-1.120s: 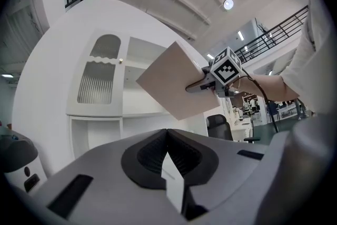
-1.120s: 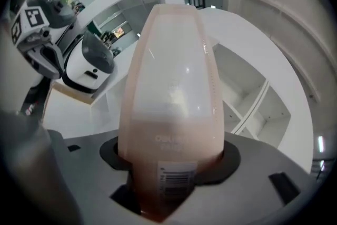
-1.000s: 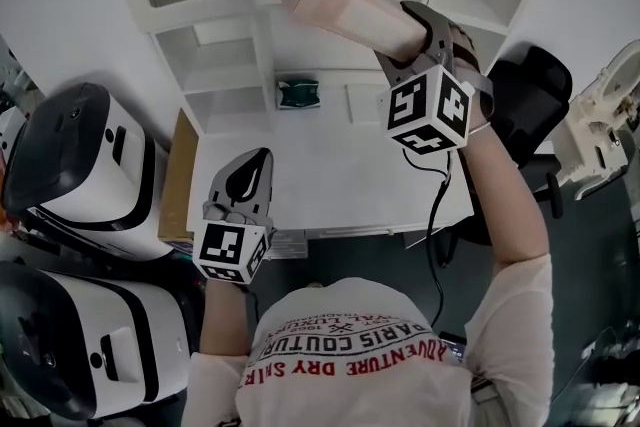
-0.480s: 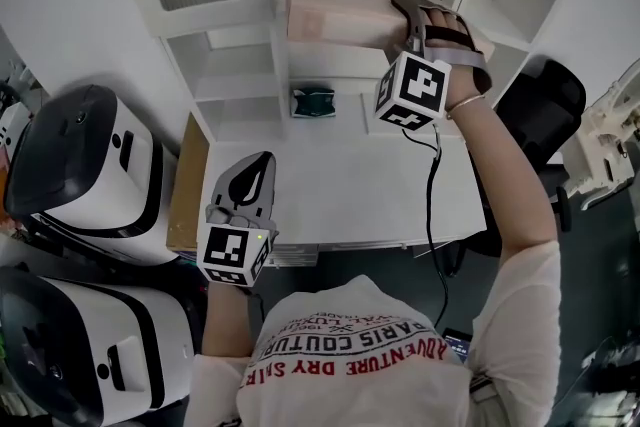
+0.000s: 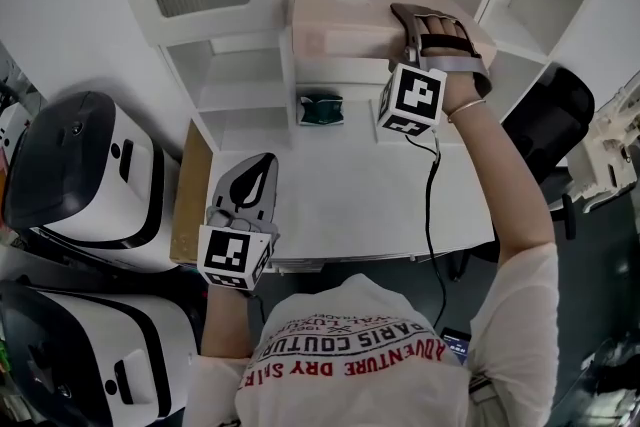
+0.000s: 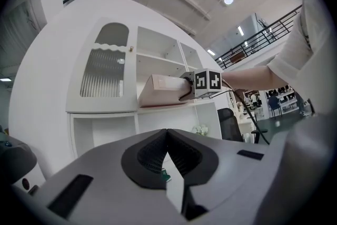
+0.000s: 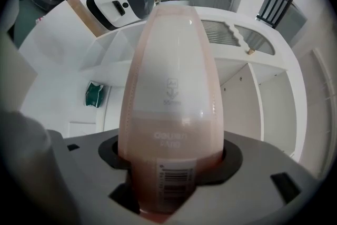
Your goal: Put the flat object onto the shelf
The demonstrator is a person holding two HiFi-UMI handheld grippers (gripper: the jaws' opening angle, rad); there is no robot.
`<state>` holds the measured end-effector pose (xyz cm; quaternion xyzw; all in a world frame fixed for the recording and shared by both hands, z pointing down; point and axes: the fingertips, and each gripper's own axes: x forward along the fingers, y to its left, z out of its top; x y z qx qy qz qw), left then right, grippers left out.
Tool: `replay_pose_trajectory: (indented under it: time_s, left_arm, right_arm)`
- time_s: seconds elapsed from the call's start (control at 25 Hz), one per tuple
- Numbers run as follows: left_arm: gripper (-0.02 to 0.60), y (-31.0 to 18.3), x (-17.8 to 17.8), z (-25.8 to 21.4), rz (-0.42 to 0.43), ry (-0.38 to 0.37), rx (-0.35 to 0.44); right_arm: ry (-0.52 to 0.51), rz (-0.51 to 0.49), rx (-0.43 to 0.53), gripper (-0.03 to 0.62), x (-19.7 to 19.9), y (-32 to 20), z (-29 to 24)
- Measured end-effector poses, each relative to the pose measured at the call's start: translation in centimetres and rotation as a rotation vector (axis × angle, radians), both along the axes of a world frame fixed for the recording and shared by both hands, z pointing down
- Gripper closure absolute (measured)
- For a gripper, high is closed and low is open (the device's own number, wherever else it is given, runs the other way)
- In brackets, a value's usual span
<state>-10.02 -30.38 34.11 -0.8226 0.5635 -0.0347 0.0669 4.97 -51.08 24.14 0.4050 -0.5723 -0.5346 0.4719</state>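
**Pink flat case (image 5: pixel 340 15) lies along the shelf (image 5: pixel 330 67), held at its right end by my right gripper (image 5: pixel 405 23)**

Head view: the case's long axis runs across the shelf, stretching leftward from my right gripper. My left gripper (image 5: pixel 255 183) hangs well apart, low over the desk (image 5: pixel 350 185), so I judge the right hand finishes this.

Left gripper view: my left jaws are together on nothing. The case looks level along the shelf board.

Right gripper view: the case runs straight out between my right jaws. They have just eased a little wider, yet the pads seem pressed on it. Letting go looks like the next step.
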Motion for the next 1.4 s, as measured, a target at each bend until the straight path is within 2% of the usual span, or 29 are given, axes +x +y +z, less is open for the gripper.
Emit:
replay_pose_trajectory:
  time_s: [0.36,0.44,0.56,0.8,0.96,1.16,1.4]
  left_arm:
    - [0.568,-2.8,1.2,0.9,0.019,-0.011,-0.038]
    - [0.568,-3.5,1.2,0.7,0.002,-0.013,-0.026]
    - [0.568,-4.6,0.6,0.2,-0.032,-0.008,-0.007]
    - [0.568,-6.8,-0.1,0.1,-0.07,0.005,-0.006]
    - [0.568,-8.0,0.2,0.6,-0.072,0.008,-0.016]
    - [0.568,-9.4,0.2,1.1,-0.071,0.005,-0.031]
    - [0.568,-10.7,0.2,1.6,-0.069,0.006,-0.05]
  right_arm:
    - [-0.003,-0.031,-0.008,0.264,-0.8,-2.8,0.8]
    - [-0.011,-0.036,-0.04,0.256,-1.0,-3.5,1.4]
    - [-0.035,-0.015,-0.16,0.215,-1.2,-4.7,3.0]
    - [-0.041,-0.027,-0.161,0.21,-1.6,-7.1,3.2]
    - [-0.062,-0.035,-0.214,0.201,-2.2,-8.4,3.6]
    - [-0.075,-0.034,-0.232,0.187,-2.9,-9.8,3.6]
    - [-0.073,-0.024,-0.289,0.149,-3.7,-11.3,4.2]
